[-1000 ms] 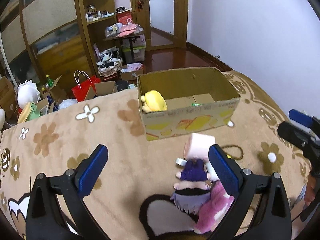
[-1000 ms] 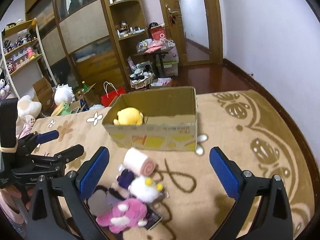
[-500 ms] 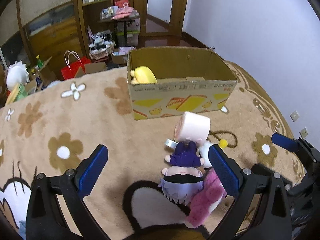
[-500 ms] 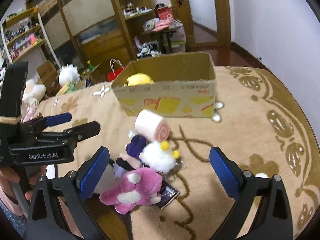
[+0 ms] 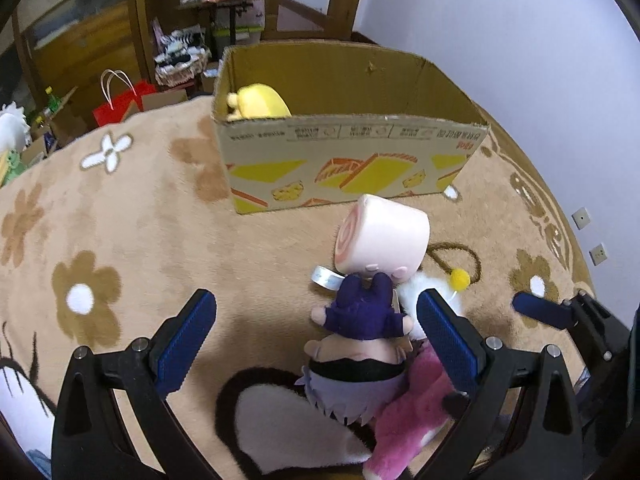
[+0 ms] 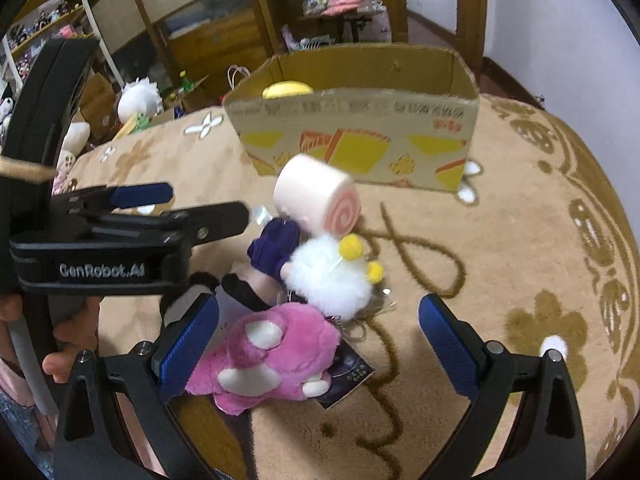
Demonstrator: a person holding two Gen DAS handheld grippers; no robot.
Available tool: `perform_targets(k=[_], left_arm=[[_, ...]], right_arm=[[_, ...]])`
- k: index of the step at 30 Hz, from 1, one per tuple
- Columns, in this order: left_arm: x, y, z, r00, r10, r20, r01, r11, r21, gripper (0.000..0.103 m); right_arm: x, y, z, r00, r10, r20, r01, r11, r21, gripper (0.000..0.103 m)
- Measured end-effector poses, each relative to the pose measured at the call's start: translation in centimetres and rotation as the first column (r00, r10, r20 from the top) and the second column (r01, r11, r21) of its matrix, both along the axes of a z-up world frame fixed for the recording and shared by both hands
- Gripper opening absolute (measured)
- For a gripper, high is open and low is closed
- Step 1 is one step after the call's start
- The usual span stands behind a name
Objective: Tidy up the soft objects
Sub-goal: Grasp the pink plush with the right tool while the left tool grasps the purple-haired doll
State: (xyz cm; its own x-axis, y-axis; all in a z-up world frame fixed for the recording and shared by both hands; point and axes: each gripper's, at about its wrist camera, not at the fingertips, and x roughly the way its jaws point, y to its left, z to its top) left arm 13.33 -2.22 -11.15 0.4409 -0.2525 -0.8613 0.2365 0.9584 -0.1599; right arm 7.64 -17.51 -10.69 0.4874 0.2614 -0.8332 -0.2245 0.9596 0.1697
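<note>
A heap of soft toys lies on the brown rug: a pink swirl-roll plush (image 5: 382,236) (image 6: 318,196), a doll in purple (image 5: 362,312) (image 6: 274,246), a white fluffy toy with yellow pompoms (image 6: 332,276) and a pink plush (image 5: 408,420) (image 6: 272,354). Behind them stands an open cardboard box (image 5: 352,160) (image 6: 360,128) holding a yellow plush (image 5: 260,102) (image 6: 288,89). My left gripper (image 5: 316,344) is open, low over the doll, its right pad beside the doll. My right gripper (image 6: 318,344) is open around the pink plush, holding nothing.
The flower-patterned rug (image 5: 120,240) spreads wide to the left and to the right of the pile. Beyond its far edge are shelves, a red bag (image 5: 120,106), boxes and more plush toys (image 6: 138,98). A white wall (image 5: 520,40) runs along the right.
Both grippers have moved forward and down toward the toy pile, which now looms larger. The jaws stay open, and the toys have not moved.
</note>
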Motion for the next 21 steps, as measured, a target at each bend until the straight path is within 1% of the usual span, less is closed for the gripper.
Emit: perform_targets(k=[4, 7, 8, 9, 10, 11, 13, 16, 18, 19, 21], left_arm=[[0.6, -0.7, -1.5, 0.998, -0.025, -0.05, 0.025, 1.0, -0.001, 0.1], [0.7, -1.2, -2.7, 0.995, -0.041, -0.092, 0.041, 0.999, -0.003, 0.098], [0.7, -1.4, -2.9, 0.995, -0.045, -0.094, 0.045, 0.999, 0.006, 0.098], [0.7, -1.6, -3.2, 0.995, -0.047, -0.092, 0.049, 0.999, 0.022, 0.098], [0.7, -1.8, -3.5, 0.994, -0.055, -0.096, 0.058, 0.998, 0.034, 0.098], [0.8, -2.1, -3.8, 0.992, -0.07, -0.108, 0.075, 0.997, 0.036, 0.098], [0.8, -2.3, -4.1, 0.989, -0.084, -0.12, 0.088, 0.996, 0.024, 0.095], [0.7, -2.4, -4.1, 0.993, -0.067, -0.097, 0.07, 0.997, 0.029, 0.095], [0.7, -2.3, -4.4, 0.993, -0.056, -0.108, 0.057, 0.998, 0.004, 0.095], [0.8, -2.2, -4.6, 0.992, -0.051, -0.117, 0.05, 0.999, -0.011, 0.091], [0.9, -1.9, -4.9, 0.99, -0.039, -0.136, 0.033, 0.998, -0.046, 0.086]], right_arm=[[0.5, 0.8, -1.3, 0.999, 0.02, -0.048, -0.019, 1.0, 0.016, 0.102], [0.8, 1.0, -2.2, 0.995, 0.027, -0.098, -0.022, 0.998, 0.051, 0.096], [0.8, 1.1, -2.5, 0.993, 0.028, -0.112, -0.022, 0.998, 0.06, 0.092], [1.0, 1.2, -2.9, 0.991, 0.028, -0.132, -0.018, 0.997, 0.072, 0.084], [1.0, 1.2, -3.2, 0.989, 0.026, -0.146, -0.015, 0.997, 0.074, 0.078], [1.1, 1.3, -3.5, 0.987, 0.03, -0.156, -0.017, 0.997, 0.08, 0.072], [1.2, 1.3, -3.7, 0.985, 0.04, -0.168, -0.021, 0.994, 0.108, 0.065], [1.1, 1.6, -3.6, 0.985, 0.039, -0.17, -0.02, 0.994, 0.112, 0.064], [1.1, 1.4, -3.7, 0.983, 0.032, -0.18, -0.009, 0.992, 0.126, 0.064], [1.2, 1.3, -3.7, 0.983, 0.027, -0.18, -0.004, 0.992, 0.125, 0.064], [1.2, 1.2, -3.6, 0.984, 0.018, -0.178, 0.005, 0.992, 0.125, 0.064]])
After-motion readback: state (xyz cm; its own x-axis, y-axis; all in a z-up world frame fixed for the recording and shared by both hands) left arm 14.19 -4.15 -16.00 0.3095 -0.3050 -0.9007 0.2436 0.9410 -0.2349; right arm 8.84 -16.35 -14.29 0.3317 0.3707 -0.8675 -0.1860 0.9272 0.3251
